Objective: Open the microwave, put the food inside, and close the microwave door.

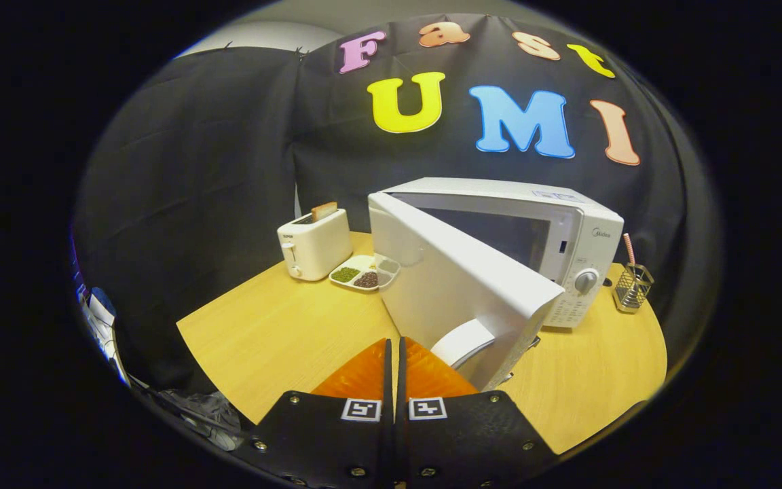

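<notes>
While tongs (395, 350) sit closed (empty) — one microwave (540, 238), door (459, 292) ajar

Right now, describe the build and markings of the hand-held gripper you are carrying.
The hand-held gripper has two flat, wedge-shaped fingers set side by side, each mounted on a black angular plate fastened with small screws. Each plate carries a square black-and-white fiducial marker near the finger's base. No cables show.

1 microwave (499, 251), 1 toaster (314, 248), 1 tray (364, 272), 1 gripper (395, 348).
</notes>
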